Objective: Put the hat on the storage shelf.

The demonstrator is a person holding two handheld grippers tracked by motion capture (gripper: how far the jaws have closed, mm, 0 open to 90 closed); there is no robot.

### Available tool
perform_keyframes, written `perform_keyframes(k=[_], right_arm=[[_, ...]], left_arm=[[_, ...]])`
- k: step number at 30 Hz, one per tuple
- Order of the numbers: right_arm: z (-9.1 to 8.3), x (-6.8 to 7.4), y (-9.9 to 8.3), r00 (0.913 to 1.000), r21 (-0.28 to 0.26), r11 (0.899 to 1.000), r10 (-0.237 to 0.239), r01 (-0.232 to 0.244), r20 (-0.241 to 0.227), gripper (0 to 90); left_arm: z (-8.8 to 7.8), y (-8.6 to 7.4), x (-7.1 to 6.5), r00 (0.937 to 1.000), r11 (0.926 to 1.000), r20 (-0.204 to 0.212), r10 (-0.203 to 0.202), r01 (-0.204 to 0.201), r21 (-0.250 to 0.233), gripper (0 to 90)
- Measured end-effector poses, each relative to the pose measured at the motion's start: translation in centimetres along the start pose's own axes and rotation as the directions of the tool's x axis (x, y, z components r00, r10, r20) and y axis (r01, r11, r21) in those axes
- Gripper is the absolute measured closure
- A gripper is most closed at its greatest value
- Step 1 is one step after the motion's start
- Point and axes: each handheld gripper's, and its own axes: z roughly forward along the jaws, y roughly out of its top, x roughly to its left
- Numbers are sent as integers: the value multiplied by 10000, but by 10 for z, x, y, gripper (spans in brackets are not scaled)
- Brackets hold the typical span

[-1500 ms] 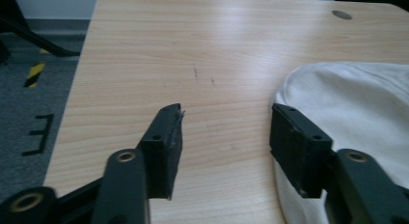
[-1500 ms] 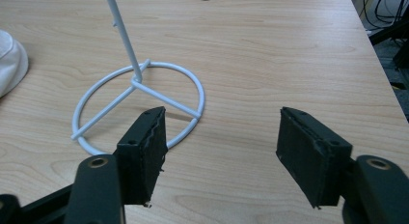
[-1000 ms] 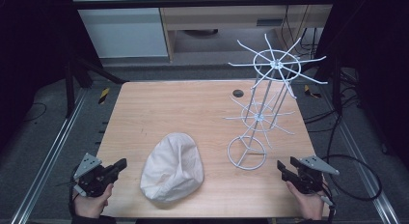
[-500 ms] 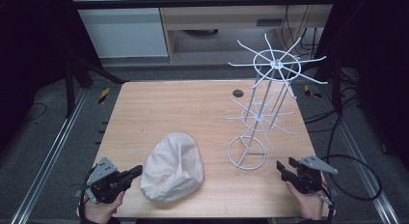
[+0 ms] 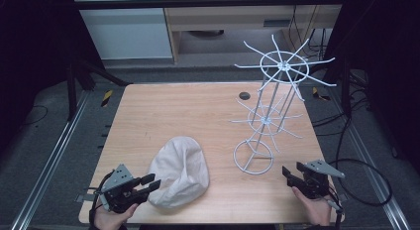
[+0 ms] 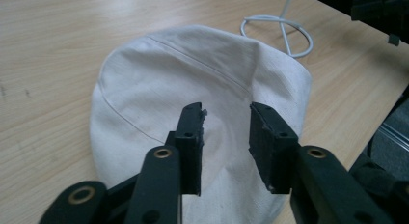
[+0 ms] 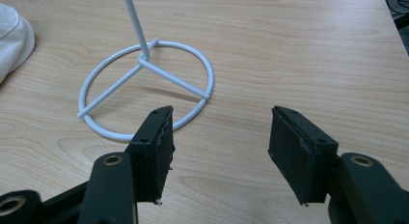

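- Writing, brands, labels: none legible on white cap (image 5: 178,171), white wire stand (image 5: 267,118) or table (image 5: 198,111).
- Cap flat on table, just ahead of left gripper (image 5: 151,183), under its tips.
- Left gripper (image 6: 225,132): jaws just opening, parted above cap, gripping nothing.
- Right gripper (image 7: 219,147): jaws just opening, empty, near stand's ring base.

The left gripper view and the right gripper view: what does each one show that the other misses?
Left gripper view: the left gripper, its open jaws over the white cloth cap's crown, and the other gripper at the top right corner. Right gripper view: the right gripper, jaws open, before the wire stand's whole ring base. Both share the wooden table, cap and base.
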Motion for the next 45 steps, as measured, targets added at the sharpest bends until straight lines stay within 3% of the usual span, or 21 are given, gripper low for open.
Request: perform_keyframes(k=[9, 15, 19, 24, 36, 41, 45], right_arm=[[1, 0, 0, 10000, 36, 10000, 5, -5, -7, 396], [1, -1, -1, 10000, 42, 10000, -44, 44, -1, 391], [2, -1, -1, 10000, 83, 10000, -21, 21, -12, 389], [3, 0, -1, 10000, 152, 9999, -74, 75, -30, 386], [5, 1, -1, 9999, 224, 9996, -170, 170, -24, 385], [4, 1, -1, 9999, 221, 9997, -118, 118, -45, 386], [4, 0, -1, 9998, 206, 9996, -190, 191, -13, 386]], left_arm=[[8, 0, -9, 9971, 9973, 527, 554, -579, 457, 499], [14, 0, -16, 9944, 9934, 647, 836, -883, 736, 464], [21, -2, -23, 9916, 9863, 610, 1140, -1203, 1125, 465], [30, -6, -25, 9911, 9793, 561, 1204, -1278, 1571, 526], [35, -7, -25, 9926, 9733, 417, 1138, -1198, 1959, 796], [32, -5, -21, 9919, 9708, 292, 1236, -1270, 2036, 841], [23, -4, -10, 9904, 9706, -84, 1380, -1335, 2000, 846]])
